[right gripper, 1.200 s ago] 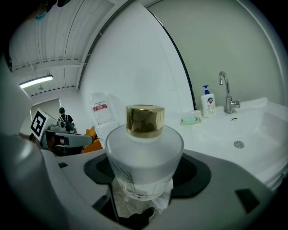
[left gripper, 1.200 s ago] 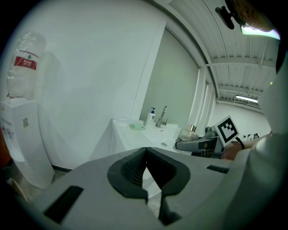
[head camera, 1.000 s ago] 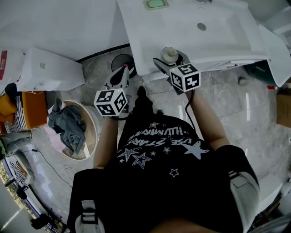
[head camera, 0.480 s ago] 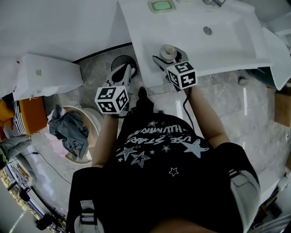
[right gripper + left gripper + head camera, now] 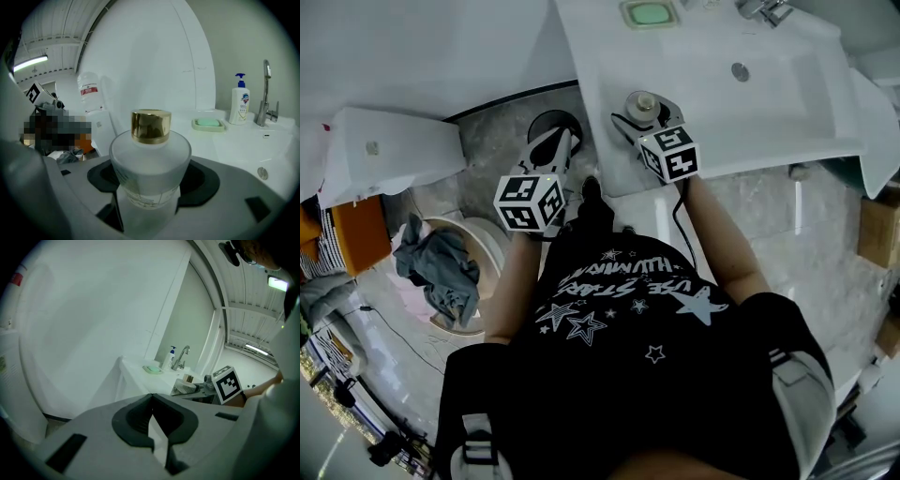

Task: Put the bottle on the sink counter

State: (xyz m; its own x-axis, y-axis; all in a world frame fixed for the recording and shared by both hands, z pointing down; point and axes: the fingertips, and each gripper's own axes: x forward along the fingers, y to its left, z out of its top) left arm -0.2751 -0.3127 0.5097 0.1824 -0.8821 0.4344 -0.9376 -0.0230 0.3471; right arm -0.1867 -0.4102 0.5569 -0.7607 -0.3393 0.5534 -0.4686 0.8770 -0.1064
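A frosted glass bottle (image 5: 150, 161) with a gold cap (image 5: 150, 125) stands upright between the jaws of my right gripper (image 5: 150, 192), which is shut on its body. In the head view the bottle (image 5: 642, 104) and right gripper (image 5: 649, 120) are over the near left corner of the white sink counter (image 5: 703, 103); whether the bottle's base touches the counter is hidden. My left gripper (image 5: 556, 150) hangs over the floor left of the counter, its jaws (image 5: 152, 404) shut on nothing. From the left gripper view the bottle (image 5: 187, 382) shows beside the right gripper's marker cube.
On the counter's back stand a green soap dish (image 5: 209, 123), a pump soap bottle (image 5: 240, 101) and a faucet (image 5: 265, 93) over the basin with its drain (image 5: 740, 71). A basket of clothes (image 5: 441, 267) and a white box (image 5: 389, 150) sit on the floor to the left.
The right gripper with the bottle has edged forward over the counter corner. The head camera has shifted, so the counter shows lower in view. The left gripper has stayed roughly in place.
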